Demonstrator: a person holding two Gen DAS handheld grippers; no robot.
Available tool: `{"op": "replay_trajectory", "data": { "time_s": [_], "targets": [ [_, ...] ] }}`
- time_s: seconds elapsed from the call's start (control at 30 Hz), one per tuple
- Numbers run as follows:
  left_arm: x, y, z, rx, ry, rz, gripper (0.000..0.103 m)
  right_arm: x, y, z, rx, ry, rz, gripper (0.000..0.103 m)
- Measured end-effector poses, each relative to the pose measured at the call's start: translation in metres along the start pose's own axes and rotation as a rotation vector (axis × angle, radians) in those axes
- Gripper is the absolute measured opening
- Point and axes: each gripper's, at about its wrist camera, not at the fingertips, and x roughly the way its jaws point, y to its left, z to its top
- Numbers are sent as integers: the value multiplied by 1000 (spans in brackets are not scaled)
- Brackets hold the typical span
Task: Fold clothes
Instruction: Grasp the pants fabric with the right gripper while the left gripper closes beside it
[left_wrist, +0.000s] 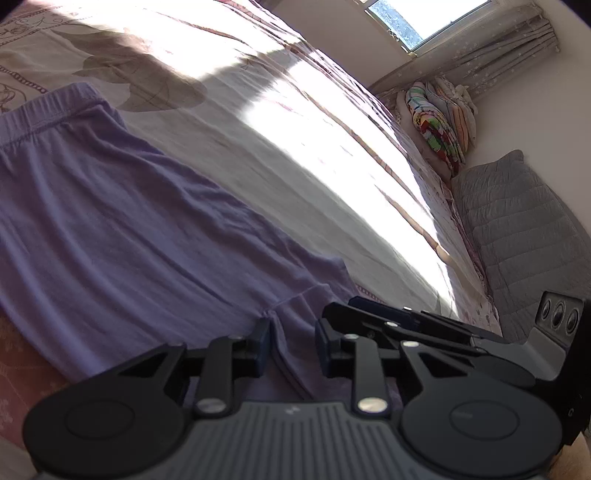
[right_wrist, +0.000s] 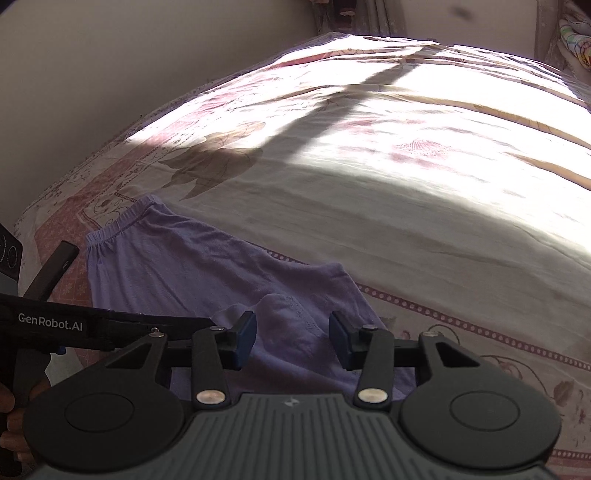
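purple shorts (right_wrist: 207, 273) flat on bed (right_wrist: 406, 192), left gripper (left_wrist: 291, 343) fingers narrowly parted over hem, right gripper (right_wrist: 292, 339) fingers wide, holding nothing

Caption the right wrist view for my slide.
Open right tongs hover over crumpled lavender cotton shorts on a sunlit floral bedsheet.

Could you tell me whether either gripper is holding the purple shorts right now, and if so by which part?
Nothing is held. The left gripper and right gripper are both open, with the hem end of the purple shorts lying between their fingers.
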Motion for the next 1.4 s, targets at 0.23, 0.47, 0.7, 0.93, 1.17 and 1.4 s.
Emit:
{"op": "replay_trajectory", "data": {
  "time_s": [0.23,0.47,0.7,0.93,1.17,1.4],
  "targets": [
    [-3,3,-3,17,-7,31,3,6,14,-5,-104,-33,-47,18],
    [-12,-3,-8,62,-31,22,2,3,26,-12,-176,-91,-101,9],
    [-27,-8,-7,109,-82,35,2,-10,36,-10,-189,-167,-145,8],
    [-46,-4,2,125,-157,80,2,-2,55,7,-217,-186,-143,8],
    [-66,18,12,67,-220,138,2,17,80,25,-231,-200,-105,8],
    [-85,39,21,9,-282,200,2,41,107,41,-249,-200,-57,8]
  ]
}}
